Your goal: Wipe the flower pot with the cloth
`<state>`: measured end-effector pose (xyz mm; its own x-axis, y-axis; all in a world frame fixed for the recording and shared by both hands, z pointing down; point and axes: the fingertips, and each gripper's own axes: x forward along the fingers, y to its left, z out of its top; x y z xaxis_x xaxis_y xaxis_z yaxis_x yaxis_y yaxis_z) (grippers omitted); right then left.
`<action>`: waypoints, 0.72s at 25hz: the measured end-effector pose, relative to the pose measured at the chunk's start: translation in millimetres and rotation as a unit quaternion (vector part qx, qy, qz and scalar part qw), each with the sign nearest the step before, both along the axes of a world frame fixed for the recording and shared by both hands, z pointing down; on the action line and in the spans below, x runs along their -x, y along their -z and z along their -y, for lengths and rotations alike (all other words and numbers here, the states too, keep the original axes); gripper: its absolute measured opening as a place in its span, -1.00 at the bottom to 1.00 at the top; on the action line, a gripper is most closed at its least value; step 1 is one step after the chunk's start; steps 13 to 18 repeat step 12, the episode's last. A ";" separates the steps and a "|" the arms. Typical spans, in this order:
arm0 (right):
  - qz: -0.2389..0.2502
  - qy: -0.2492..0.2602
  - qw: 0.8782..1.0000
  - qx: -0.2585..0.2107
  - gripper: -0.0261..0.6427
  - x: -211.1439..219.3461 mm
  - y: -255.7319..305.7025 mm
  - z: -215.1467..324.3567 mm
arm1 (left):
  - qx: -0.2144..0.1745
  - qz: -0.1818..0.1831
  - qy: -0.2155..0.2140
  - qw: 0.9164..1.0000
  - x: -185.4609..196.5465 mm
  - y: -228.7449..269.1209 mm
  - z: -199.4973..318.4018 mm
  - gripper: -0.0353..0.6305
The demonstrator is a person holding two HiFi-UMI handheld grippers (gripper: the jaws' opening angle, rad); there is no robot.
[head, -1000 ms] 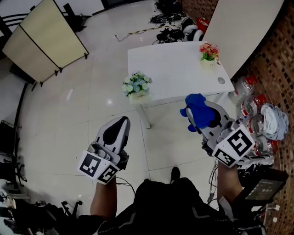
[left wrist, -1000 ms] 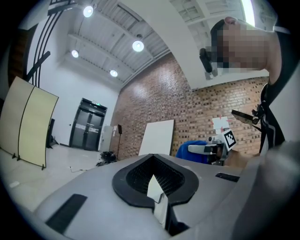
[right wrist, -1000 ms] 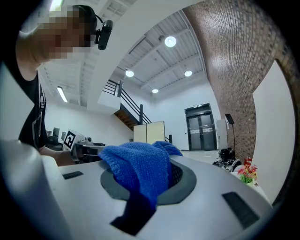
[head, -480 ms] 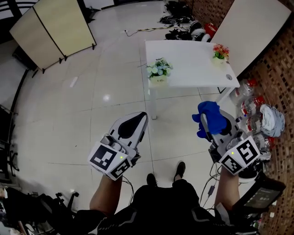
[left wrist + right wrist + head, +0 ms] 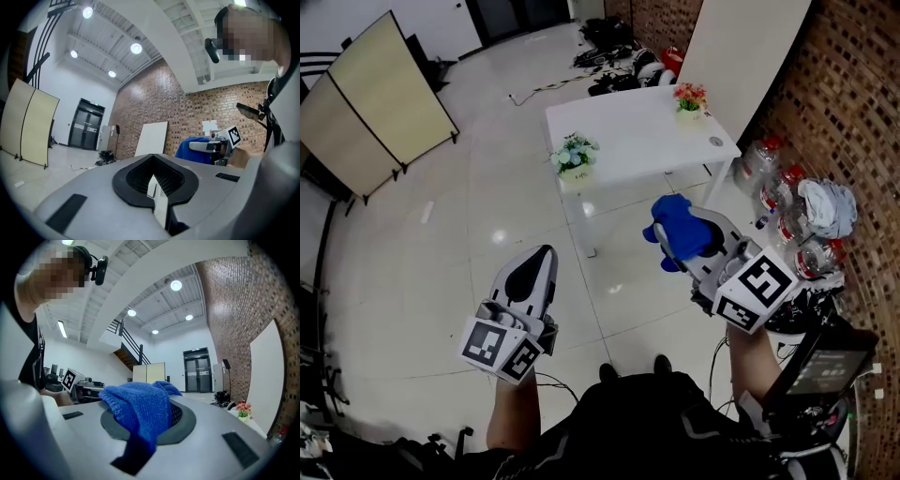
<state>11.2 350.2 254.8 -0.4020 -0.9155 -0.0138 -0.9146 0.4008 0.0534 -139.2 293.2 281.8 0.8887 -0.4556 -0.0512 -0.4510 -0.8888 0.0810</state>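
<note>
**Camera arrangement.** The head view looked steeply down from above the person, who stood well short of the table [image 5: 637, 141]. Each gripper view looked level along its own jaws, close behind them. The board [image 5: 750, 47] behind the table appeared in all three views. Head and right gripper views shared the pot [image 5: 243, 414] on the table's far corner.

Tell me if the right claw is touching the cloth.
Touching. The right gripper view shows the right claw shut on the cloth, which bunches out from between its jaws.
</note>
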 end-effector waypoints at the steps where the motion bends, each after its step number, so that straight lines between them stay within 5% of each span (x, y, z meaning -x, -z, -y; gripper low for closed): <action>1: -0.001 -0.001 1.000 -0.002 -0.70 -2.4 2.0 -3.8 | -0.003 0.000 -0.002 1.000 -3.2 2.5 -3.9 -0.88; 18: -0.004 -0.007 1.000 -0.007 -0.70 -20.1 3.4 -33.5 | -0.009 0.001 -0.015 1.000 -25.5 4.4 -34.6 -0.88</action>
